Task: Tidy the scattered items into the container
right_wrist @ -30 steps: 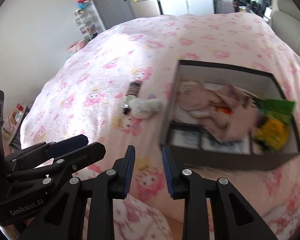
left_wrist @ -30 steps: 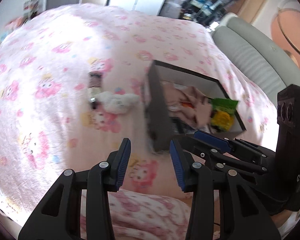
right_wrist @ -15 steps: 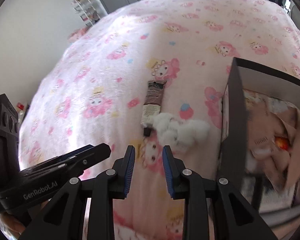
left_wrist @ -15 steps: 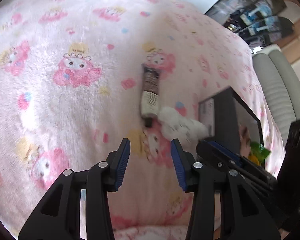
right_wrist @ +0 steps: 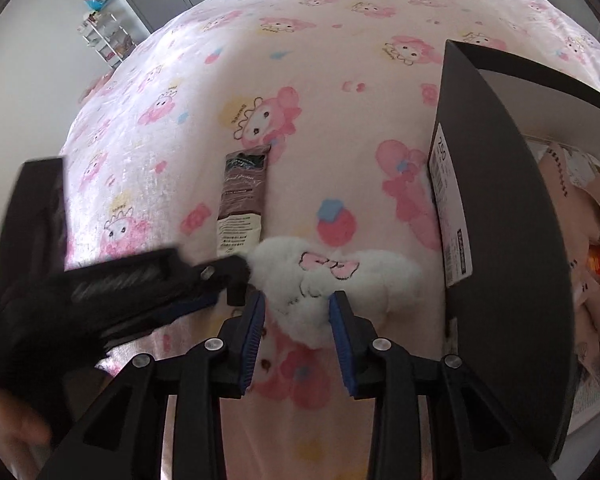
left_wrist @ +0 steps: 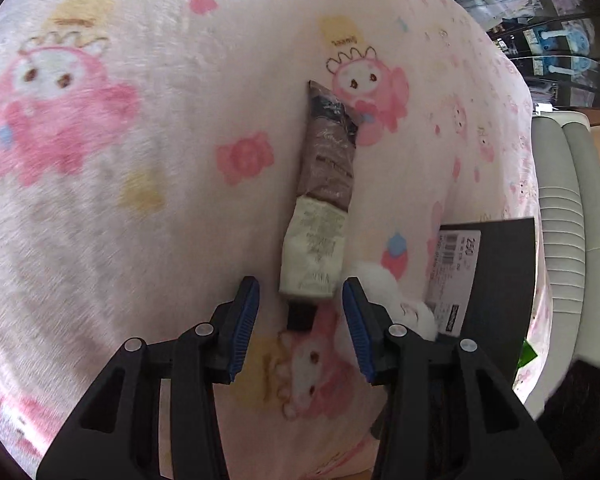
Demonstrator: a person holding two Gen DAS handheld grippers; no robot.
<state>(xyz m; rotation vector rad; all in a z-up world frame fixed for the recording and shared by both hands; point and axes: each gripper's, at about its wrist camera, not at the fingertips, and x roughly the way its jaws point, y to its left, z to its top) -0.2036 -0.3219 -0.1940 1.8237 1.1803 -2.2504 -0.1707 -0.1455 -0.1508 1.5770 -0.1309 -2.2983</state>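
Tube [left_wrist: 320, 216] lies on the bed [left_wrist: 140, 240] between the spread left tongs [left_wrist: 300, 300]. Right tongs [right_wrist: 296, 304], opening, straddle a plush toy [right_wrist: 332, 276], seemingly unpinched; crowded tongs may collide.

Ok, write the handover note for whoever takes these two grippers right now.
Left gripper: open, holding nothing, jaws either side of the cap end of the brown and cream tube, which lies on the pink blanket.
Right gripper: jaws opening, around the near edge of the white plush toy; not gripped.
Black box: on the blanket to the right of both items, already holding cloth and other things.
Done: nothing lifted in this pass.
Left: grip the tube and the plush, carry both into the box.
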